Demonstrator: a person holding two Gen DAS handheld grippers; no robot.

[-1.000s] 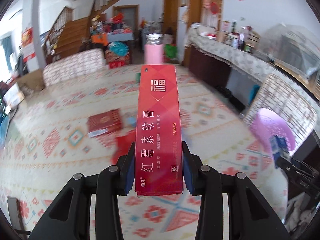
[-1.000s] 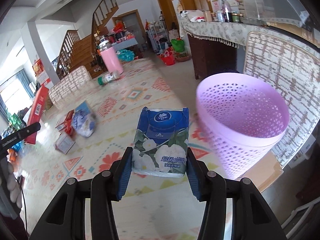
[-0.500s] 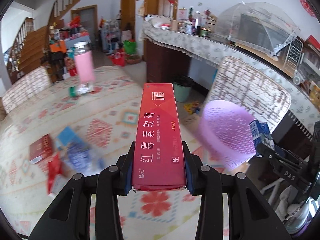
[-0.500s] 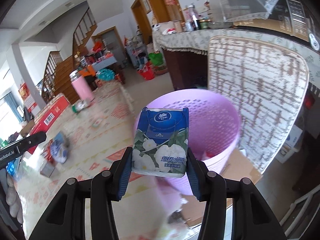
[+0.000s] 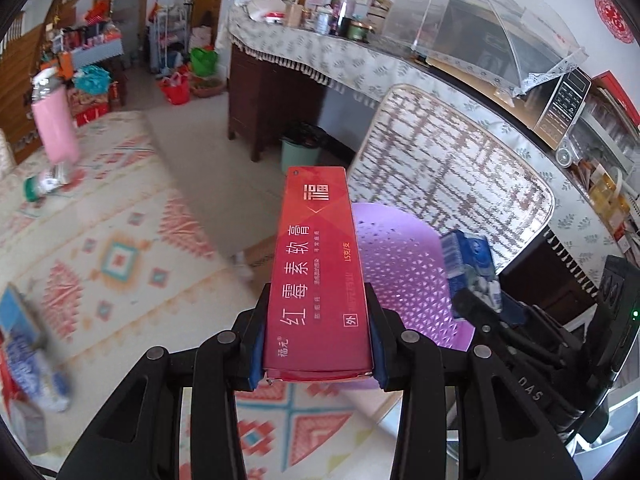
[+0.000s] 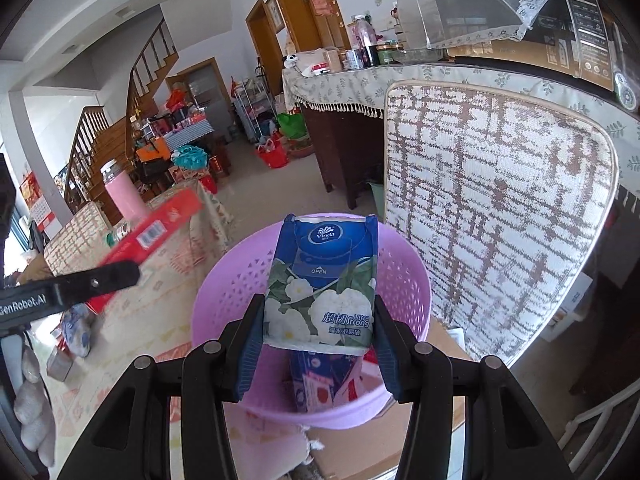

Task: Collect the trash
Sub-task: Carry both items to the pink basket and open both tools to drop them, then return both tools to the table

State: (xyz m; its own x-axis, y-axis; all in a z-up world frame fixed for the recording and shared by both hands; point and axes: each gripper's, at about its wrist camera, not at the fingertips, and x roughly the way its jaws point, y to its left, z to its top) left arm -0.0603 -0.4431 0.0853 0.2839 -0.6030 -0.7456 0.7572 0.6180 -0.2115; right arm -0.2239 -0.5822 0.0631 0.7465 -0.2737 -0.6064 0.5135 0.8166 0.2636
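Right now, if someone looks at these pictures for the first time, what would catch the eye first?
Probably the long red box clamped in the left gripper, filling the middle of the left wrist view. Next, the blue tissue pack held by the right gripper directly above the purple basket, which already contains some packaging.

Count: one red carton (image 5: 318, 276), one tissue pack (image 6: 322, 288), one lilac basket (image 6: 404, 280), one pink bottle (image 5: 56, 128), two grippers.

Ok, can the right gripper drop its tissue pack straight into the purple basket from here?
Probably yes. The right gripper holds the tissue pack over the open mouth of the purple basket, with nothing between them. The trash already inside lies low and leaves room.
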